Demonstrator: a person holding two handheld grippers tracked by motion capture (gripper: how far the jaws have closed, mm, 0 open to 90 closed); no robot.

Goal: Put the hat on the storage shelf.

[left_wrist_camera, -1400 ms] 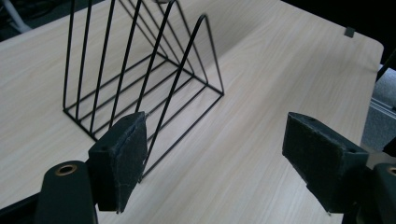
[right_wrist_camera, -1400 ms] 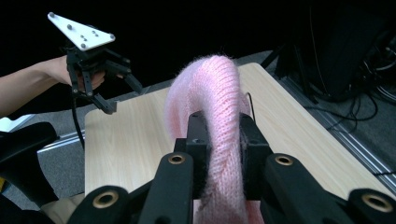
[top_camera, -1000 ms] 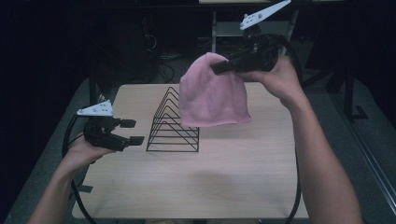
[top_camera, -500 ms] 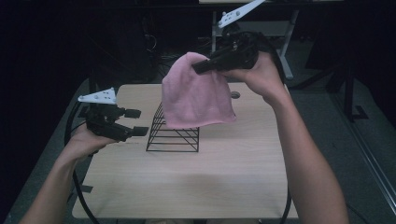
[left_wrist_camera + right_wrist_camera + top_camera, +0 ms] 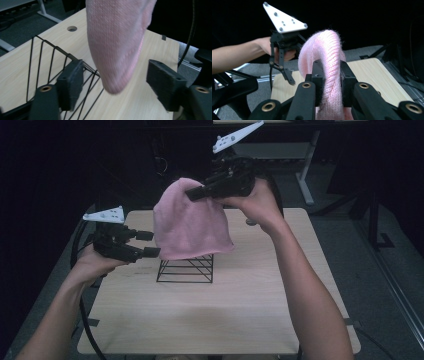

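**Pink hat hangs over the wire rack, pinched at its top**

The bench (image 5: 300, 320), a pale wooden top, takes up the lower middle of the high view, with dark floor around it. A person's two forearms come in from the bottom edge of that view, one on each side.

The pink knitted hat (image 5: 190, 222) hangs in the centre of the high view, above the bench and in front of the wire rack. Its lower hem covers the top of the rack, though whether cloth and wire touch cannot be told. In the left gripper view the hat's rounded lower edge (image 5: 117, 45) droops from the top of the frame down to the middle.

The black wire rack (image 5: 185, 269) stands on the bench just below the hat, at the centre of the high view; its bars run across the lower left of the left gripper view.

The right hand-held gripper (image 5: 197, 194) sits upper centre in the high view, clamped tight on a fold at the hat's crown and carrying its whole weight.

The left hand-held gripper (image 5: 148, 244) is at the left of the high view, just beside the hat's hem. Its jaws have just been closing a little, yet they stand wide apart, holding nothing; the hat's edge hangs in the gap beyond them, clear of both pads.
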